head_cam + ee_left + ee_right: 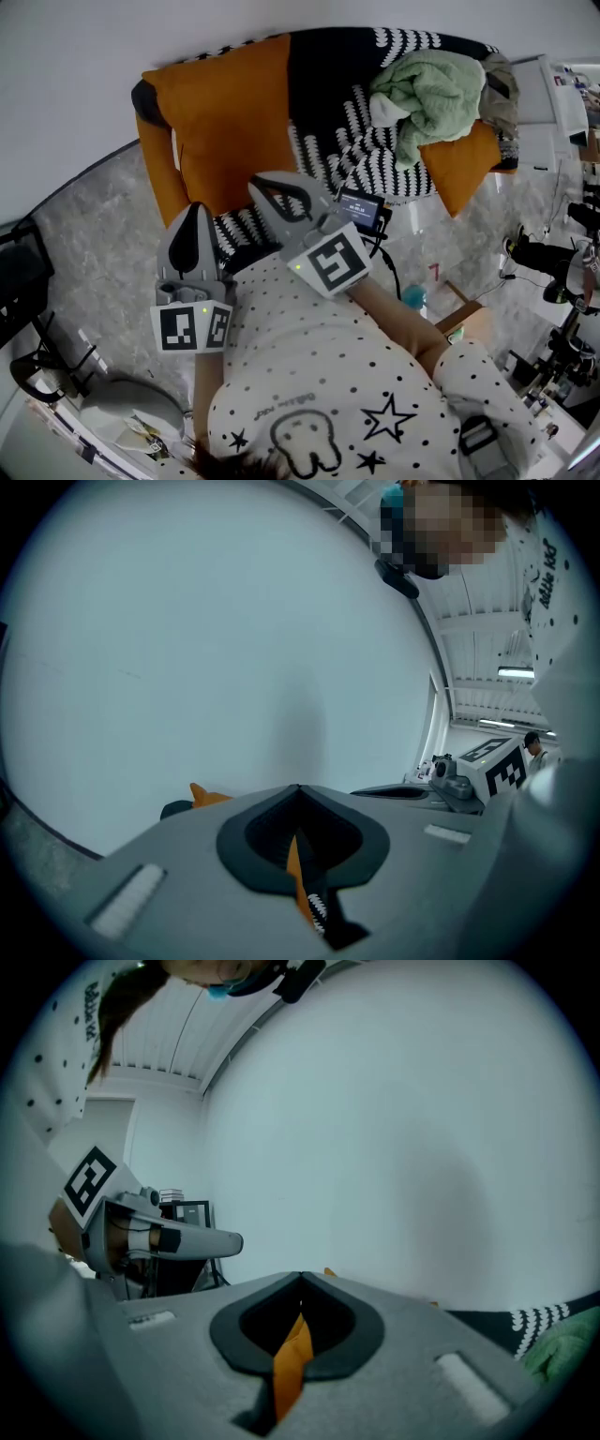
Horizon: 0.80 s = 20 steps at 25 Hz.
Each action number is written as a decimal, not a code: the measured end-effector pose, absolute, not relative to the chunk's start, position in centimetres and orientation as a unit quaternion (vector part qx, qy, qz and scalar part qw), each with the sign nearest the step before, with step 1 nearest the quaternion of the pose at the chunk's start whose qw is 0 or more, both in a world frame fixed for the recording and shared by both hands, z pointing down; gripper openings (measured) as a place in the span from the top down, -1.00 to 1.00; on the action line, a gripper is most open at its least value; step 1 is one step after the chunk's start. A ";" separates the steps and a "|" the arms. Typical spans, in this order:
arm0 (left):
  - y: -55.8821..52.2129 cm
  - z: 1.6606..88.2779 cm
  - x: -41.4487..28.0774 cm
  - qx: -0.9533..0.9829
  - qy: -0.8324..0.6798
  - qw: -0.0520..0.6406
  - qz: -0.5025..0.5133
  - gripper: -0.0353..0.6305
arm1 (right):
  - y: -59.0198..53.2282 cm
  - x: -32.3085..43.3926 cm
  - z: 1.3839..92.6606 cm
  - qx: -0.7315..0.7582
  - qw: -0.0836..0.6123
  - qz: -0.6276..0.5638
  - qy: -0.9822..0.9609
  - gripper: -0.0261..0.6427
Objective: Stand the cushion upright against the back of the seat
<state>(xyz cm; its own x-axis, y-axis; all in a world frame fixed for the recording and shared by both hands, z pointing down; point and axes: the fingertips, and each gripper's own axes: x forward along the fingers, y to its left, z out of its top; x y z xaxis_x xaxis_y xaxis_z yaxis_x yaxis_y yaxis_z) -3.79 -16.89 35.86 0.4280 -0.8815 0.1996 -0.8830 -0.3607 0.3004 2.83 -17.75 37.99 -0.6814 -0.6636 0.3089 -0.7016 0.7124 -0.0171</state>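
Just beyond both fingers: cushion (230, 117) leaning on seat back (337, 66).
Left gripper (197, 217) and right gripper (262, 190) fingers clamped on its near bottom edge; long axis runs up, away from them.

Black square markers are showing on the left cube (192, 328) and the right cube (335, 262); small print is running across the shirt (328, 375), too blurred for reading.

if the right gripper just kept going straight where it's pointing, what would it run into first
The orange cushion: the right gripper is shut on a fold of it. Going on, it would probably press that cushion against the back of the seat, though depth is unclear.
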 end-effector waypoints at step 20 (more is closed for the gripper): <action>-15.5 35.9 -2.1 0.818 -0.544 0.187 0.002 0.89 | -16.6 4.2 37.5 0.363 0.115 0.080 -0.921 0.93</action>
<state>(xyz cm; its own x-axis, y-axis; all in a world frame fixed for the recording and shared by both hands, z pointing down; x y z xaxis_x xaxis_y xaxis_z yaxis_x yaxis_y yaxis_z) -2.13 -15.50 35.91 0.4085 -0.8889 0.2075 -0.8907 -0.3385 0.3033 4.17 -16.57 37.48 -0.7098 -0.6510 0.2692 -0.6876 0.7233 -0.0638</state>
